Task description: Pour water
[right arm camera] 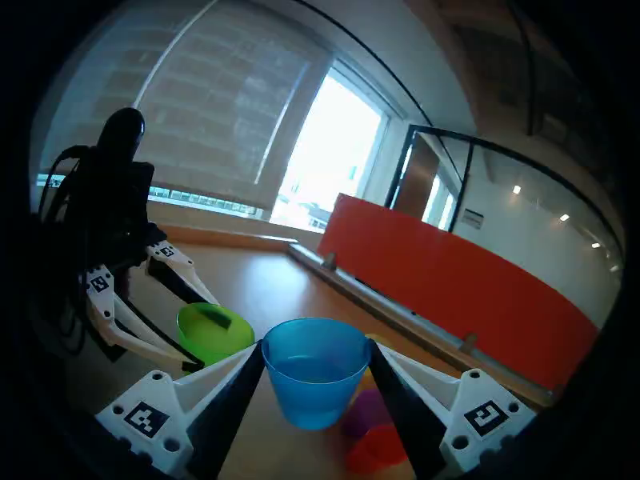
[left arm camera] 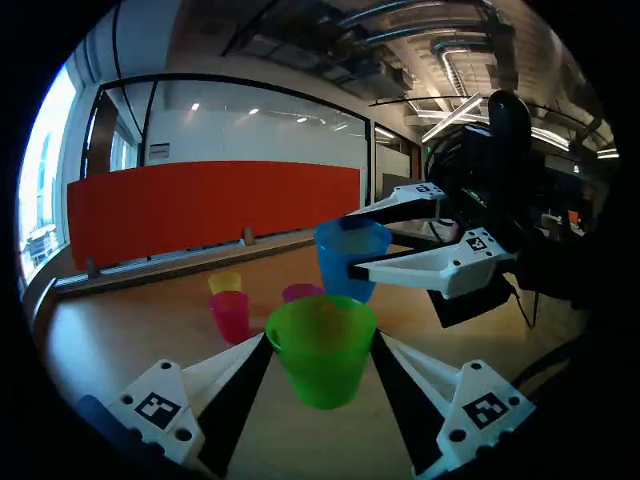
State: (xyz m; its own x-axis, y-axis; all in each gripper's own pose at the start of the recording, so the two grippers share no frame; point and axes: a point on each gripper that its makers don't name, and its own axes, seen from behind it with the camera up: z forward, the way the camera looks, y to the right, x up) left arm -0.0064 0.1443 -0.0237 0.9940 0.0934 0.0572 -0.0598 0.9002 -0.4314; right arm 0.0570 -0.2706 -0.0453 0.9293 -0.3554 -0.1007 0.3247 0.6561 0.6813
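Observation:
My left gripper (left arm camera: 322, 340) is shut on a green cup (left arm camera: 322, 360), held upright above the wooden table (left arm camera: 120, 328). Just beyond it and a little higher, the right gripper (left arm camera: 350, 244) holds a blue cup (left arm camera: 350, 258). In the right gripper view, my right gripper (right arm camera: 314, 348) is shut on that blue cup (right arm camera: 314, 380), which is upright and has water in it. To its left there, the left gripper (right arm camera: 204, 334) carries the green cup (right arm camera: 212, 332). The two cups are close but apart.
A yellow cup (left arm camera: 225, 282), a pink cup (left arm camera: 230, 314) and a purple cup (left arm camera: 302, 291) stand on the table behind the green one. A low ledge (left arm camera: 184, 264) and a red partition (left arm camera: 208, 204) run along the table's far side. Windows (right arm camera: 328, 160) lie beyond.

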